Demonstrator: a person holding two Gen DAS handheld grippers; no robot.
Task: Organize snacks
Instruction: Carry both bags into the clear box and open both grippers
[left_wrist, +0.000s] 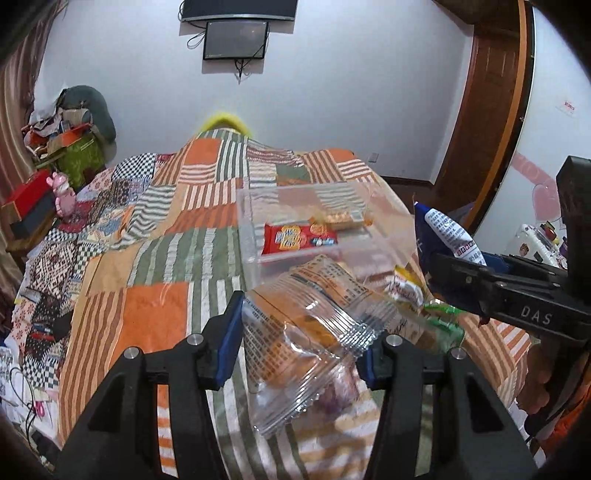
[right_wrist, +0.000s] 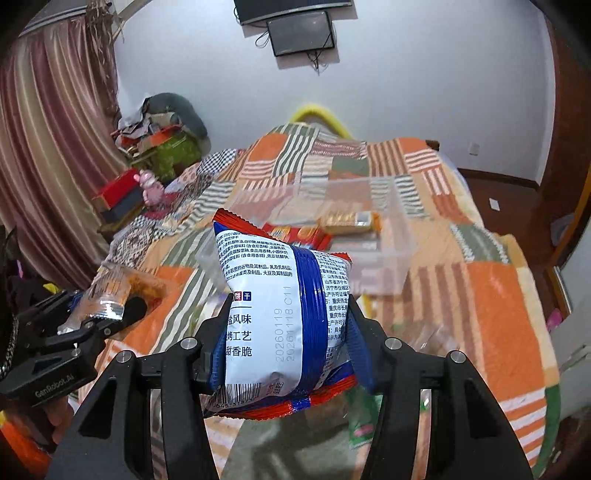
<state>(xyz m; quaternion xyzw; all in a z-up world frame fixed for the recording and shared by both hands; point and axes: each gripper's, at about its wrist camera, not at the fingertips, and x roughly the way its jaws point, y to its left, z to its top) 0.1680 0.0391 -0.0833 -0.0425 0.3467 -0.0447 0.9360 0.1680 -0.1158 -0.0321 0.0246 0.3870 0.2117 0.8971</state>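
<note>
My left gripper (left_wrist: 299, 332) is shut on a clear snack packet (left_wrist: 295, 343) with orange contents, held above the quilt. It also shows in the right wrist view (right_wrist: 110, 291). My right gripper (right_wrist: 290, 321) is shut on a blue, white and red biscuit bag (right_wrist: 273, 314), also seen in the left wrist view (left_wrist: 443, 232). Ahead on the bed stands a clear plastic box (left_wrist: 248, 236) holding a red snack packet (left_wrist: 295, 238) and a yellow-orange packet (left_wrist: 340, 219). The box also shows in the right wrist view (right_wrist: 400, 236). More packets (left_wrist: 424, 299) lie near the box's front.
The bed carries an orange, green and striped patchwork quilt (left_wrist: 155, 306). A cluttered side table with a red box (left_wrist: 27, 199) and pink toy (left_wrist: 62, 190) stands left. A wooden door (left_wrist: 487, 110) is at right. A screen (left_wrist: 236, 38) hangs on the far wall.
</note>
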